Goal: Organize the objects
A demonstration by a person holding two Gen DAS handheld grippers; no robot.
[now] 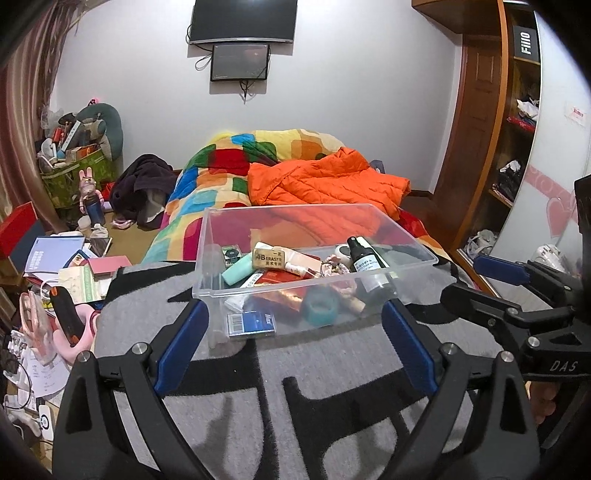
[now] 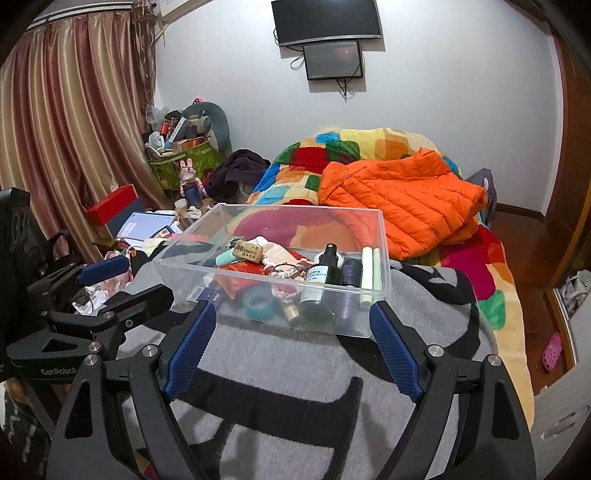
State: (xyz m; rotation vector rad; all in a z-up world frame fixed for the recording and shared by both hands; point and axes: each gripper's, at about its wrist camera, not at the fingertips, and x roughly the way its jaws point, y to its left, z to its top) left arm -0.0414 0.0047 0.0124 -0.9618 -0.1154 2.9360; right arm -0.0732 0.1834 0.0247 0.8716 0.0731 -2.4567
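Because all the small things already sat inside, left the clear box [image 1: 314, 236] on the gray blanket [image 1: 332, 369] at twelve o'clock, both left tongs [image 1: 295, 332] and right tongs [image 2: 291, 339] wide apart, holding nothing.

White wall [image 2: 443, 74] with two screens [image 2: 327, 20], striped curtains [image 2: 74, 110], wooden wardrobe [image 1: 480, 110].

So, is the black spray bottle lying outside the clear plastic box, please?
No, the black spray bottle lies inside the clear plastic box, among the other small items.
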